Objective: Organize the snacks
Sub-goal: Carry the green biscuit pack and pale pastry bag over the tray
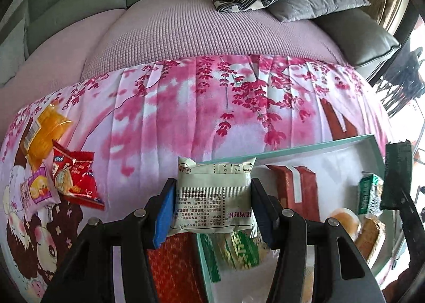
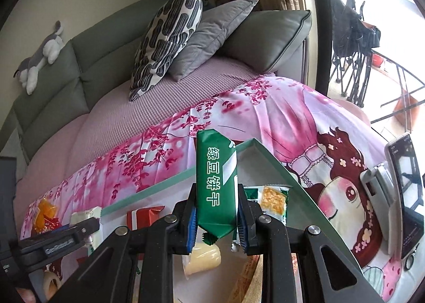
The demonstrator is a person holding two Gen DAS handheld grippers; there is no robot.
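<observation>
Beside the smooth matt cardboard box (image 1: 305, 147), glossy plastic is being shown by the white packet (image 1: 213, 196) and green packet (image 2: 216, 188), while the printed cloth (image 1: 186, 106) beneath is being seen creased.

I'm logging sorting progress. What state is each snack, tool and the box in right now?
Left tool: shut on white packet.
Right tool: shut on green packet.
Box: open, partly filled.
Red packet: loose on the cloth.
Orange packet: loose on the cloth.

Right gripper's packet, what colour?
Dark green packet with white lettering; clearest in the right wrist view.
</observation>
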